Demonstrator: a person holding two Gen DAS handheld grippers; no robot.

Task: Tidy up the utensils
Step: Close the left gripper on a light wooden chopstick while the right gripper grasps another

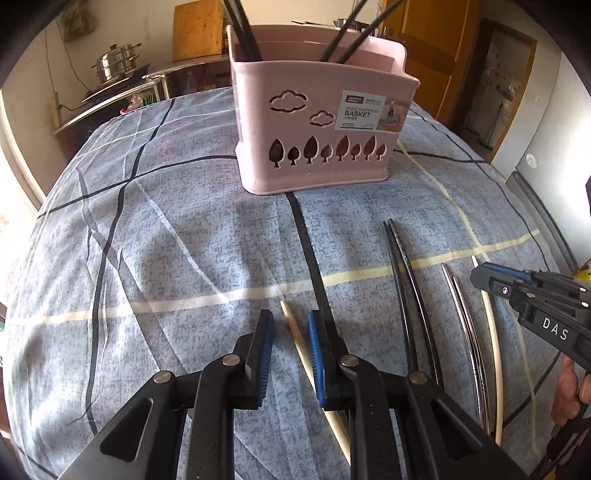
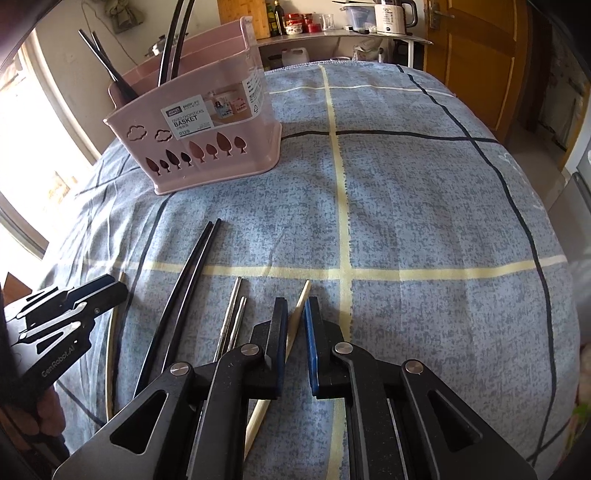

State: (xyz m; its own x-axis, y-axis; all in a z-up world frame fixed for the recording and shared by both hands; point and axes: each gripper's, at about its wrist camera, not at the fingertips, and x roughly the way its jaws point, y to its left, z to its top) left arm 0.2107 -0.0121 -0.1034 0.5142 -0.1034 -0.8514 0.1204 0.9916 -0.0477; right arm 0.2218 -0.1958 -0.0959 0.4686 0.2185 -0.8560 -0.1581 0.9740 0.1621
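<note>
A pink chopstick basket (image 1: 317,122) (image 2: 207,122) stands on the blue checked cloth with several black chopsticks upright in it. On the cloth lie a black pair (image 1: 410,288) (image 2: 188,280), a metal pair (image 1: 469,325) (image 2: 232,317) and two wooden chopsticks. My left gripper (image 1: 290,321) is open, its jaws either side of one wooden chopstick (image 1: 295,332) lying on the cloth. My right gripper (image 2: 295,306) is open around the other wooden chopstick (image 2: 297,314), also lying on the cloth (image 1: 493,332). Each gripper shows in the other's view (image 1: 476,275) (image 2: 118,286).
The cloth-covered table (image 2: 424,206) curves away to its edges on all sides. Behind it are a counter with a steel pot (image 1: 114,66), a kettle and jars (image 2: 391,14), and a wooden door (image 2: 476,59).
</note>
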